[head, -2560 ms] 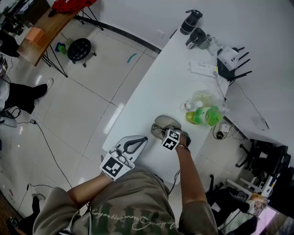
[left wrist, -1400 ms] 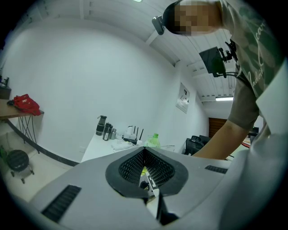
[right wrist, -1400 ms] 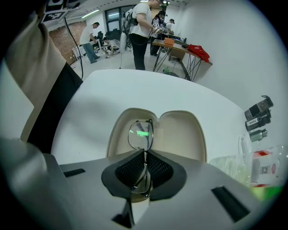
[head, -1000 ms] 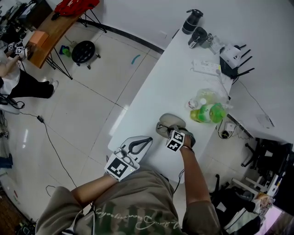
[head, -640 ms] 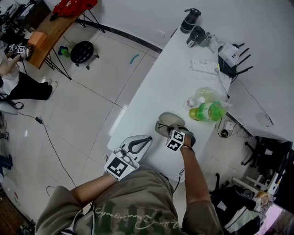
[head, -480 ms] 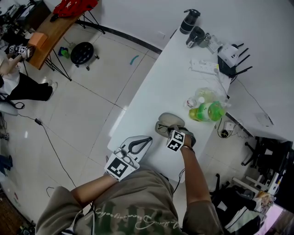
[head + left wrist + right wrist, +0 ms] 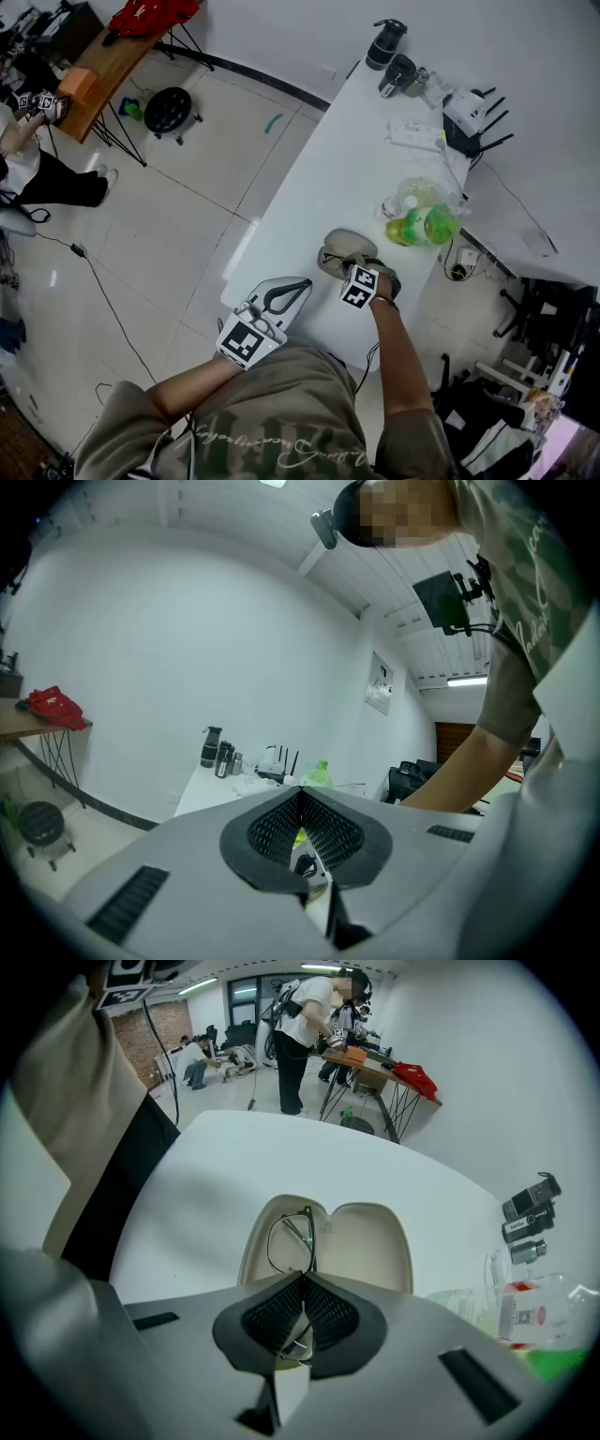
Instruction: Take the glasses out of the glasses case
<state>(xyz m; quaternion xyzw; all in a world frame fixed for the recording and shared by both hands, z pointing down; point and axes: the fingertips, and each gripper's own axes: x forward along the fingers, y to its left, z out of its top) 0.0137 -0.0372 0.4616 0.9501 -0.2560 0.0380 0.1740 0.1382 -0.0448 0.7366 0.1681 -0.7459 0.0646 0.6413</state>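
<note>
A beige glasses case (image 7: 345, 244) lies open near the front of the white table (image 7: 347, 169). In the right gripper view both case (image 7: 375, 1241) halves face up. The dark-rimmed glasses (image 7: 288, 1241) sit over the left half by the hinge, and their near part is hidden behind the jaws. My right gripper (image 7: 303, 1279) (image 7: 341, 269) is at the case's near edge, jaws closed on the glasses' near side. My left gripper (image 7: 298, 284) (image 7: 302, 794) rests at the table's front left corner, shut, with nothing between its jaws.
A green bottle (image 7: 424, 230) in clear wrap lies just right of the case. Farther back are a power strip (image 7: 416, 141), a router (image 7: 469, 117) and black flasks (image 7: 388, 45). The table's left edge drops to tiled floor with a black stool (image 7: 169, 105). People stand far off.
</note>
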